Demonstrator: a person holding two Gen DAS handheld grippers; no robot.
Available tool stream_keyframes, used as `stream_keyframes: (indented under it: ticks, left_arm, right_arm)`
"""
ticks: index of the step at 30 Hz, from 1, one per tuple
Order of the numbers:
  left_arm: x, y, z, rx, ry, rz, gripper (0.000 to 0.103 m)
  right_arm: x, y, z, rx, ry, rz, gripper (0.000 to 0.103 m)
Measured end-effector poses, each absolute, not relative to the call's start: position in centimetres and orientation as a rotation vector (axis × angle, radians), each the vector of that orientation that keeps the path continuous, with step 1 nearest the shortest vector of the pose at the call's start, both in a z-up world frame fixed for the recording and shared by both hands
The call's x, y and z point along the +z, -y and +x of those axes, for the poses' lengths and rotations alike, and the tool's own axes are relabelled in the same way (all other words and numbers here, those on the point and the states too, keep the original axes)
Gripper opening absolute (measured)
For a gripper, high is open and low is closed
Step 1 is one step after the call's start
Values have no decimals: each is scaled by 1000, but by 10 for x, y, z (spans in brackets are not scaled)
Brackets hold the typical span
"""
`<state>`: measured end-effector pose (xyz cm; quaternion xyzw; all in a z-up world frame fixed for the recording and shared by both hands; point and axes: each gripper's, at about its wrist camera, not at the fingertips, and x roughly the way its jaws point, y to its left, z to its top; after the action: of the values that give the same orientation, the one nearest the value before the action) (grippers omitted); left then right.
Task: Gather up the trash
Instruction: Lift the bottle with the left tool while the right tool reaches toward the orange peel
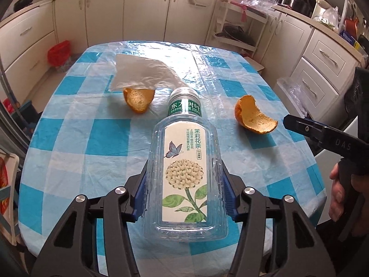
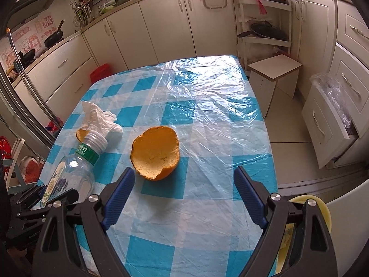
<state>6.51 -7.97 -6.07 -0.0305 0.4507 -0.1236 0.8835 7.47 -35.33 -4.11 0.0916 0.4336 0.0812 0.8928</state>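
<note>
My left gripper (image 1: 184, 168) is shut on an empty clear tea bottle (image 1: 185, 173) with a flower label and silver cap, cap pointing away; the bottle also shows in the right wrist view (image 2: 76, 168). An orange peel half (image 1: 253, 116) lies right of the bottle, seen close in the right wrist view (image 2: 155, 153). A second peel (image 1: 138, 100) lies by a crumpled white tissue (image 1: 140, 71), which also shows in the right wrist view (image 2: 98, 118). My right gripper (image 2: 184, 182) is open and empty, just short of the near peel; it appears at the left wrist view's right edge (image 1: 299, 127).
The table (image 2: 207, 106) has a blue checked cloth under clear plastic. A white stool (image 2: 274, 73) stands past its far right corner. Kitchen cabinets, an open drawer (image 2: 327, 124) and a red bin (image 1: 58, 52) surround it. A yellow container (image 2: 306, 207) sits below my right gripper.
</note>
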Motion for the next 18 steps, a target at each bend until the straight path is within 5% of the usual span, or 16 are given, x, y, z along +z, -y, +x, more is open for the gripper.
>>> stream_keyframes:
  ticks: [18]
  left_arm:
    - [-62, 69, 57, -220, -940, -34, 54]
  right_arm:
    - [-47, 340, 81, 176, -921, 174, 84]
